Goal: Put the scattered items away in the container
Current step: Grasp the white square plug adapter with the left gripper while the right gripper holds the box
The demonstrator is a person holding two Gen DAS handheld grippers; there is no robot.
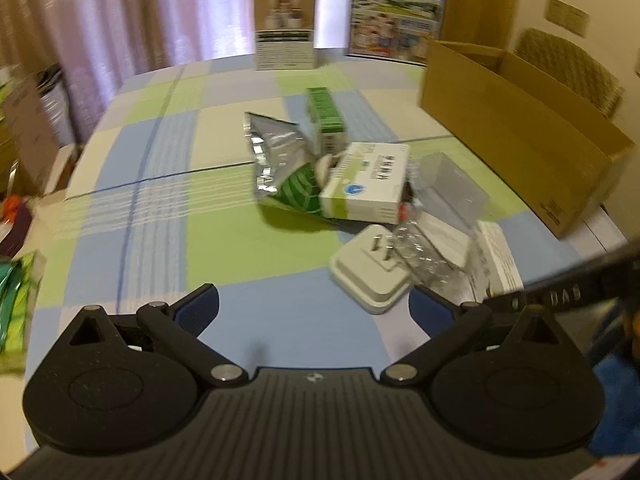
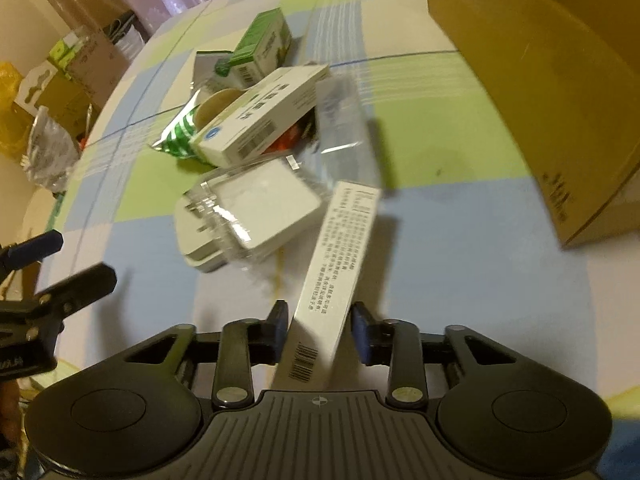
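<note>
Now my right fingers [image 2: 320, 330] clamp the long box [image 2: 340, 264] by its near end, ready to lift toward the carton [image 2: 540, 92] beyond-right; my left fingers [image 1: 316, 306] gape empty before the charger [image 1: 370, 276].

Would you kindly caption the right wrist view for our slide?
Right gripper closed on a slim white carton, beside the cardboard box.

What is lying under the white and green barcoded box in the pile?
The barcoded box rests on a green-striped foil pouch, with something orange showing beneath its right end. The rest underneath is covered.
</note>
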